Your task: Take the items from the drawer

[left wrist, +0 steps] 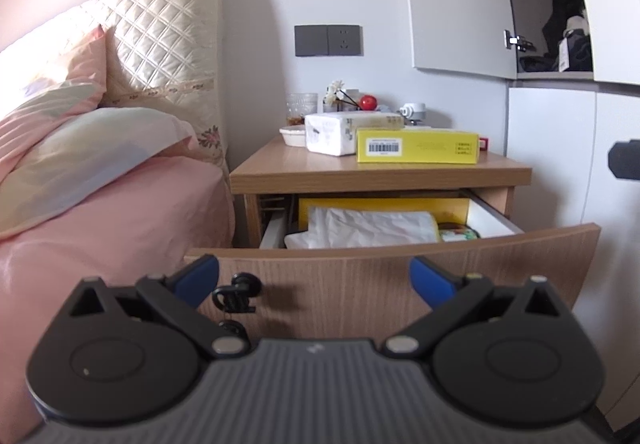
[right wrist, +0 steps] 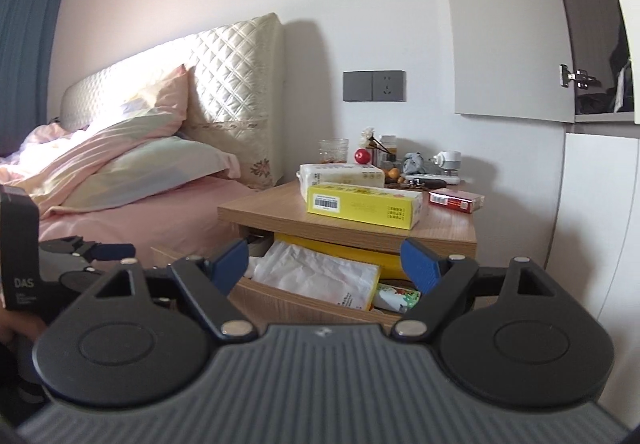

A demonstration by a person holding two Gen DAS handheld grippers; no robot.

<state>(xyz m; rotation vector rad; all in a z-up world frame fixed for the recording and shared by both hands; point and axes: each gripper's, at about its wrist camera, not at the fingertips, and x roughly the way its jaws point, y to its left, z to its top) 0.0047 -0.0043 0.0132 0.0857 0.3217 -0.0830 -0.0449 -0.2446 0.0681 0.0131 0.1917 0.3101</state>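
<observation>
Both pairs of blue fingers are spread wide and empty, the left gripper (left wrist: pixel 314 278) before the open drawer (left wrist: pixel 400 276), the right gripper (right wrist: pixel 326 264) above it, where a white plastic bag (right wrist: pixel 320 272) lies inside.

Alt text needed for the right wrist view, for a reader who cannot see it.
The right gripper, open and empty, hovers before a bedside table's open drawer holding a white plastic bag over a yellow box. Another yellow box lies on the tabletop; the left gripper shows at left.
</observation>
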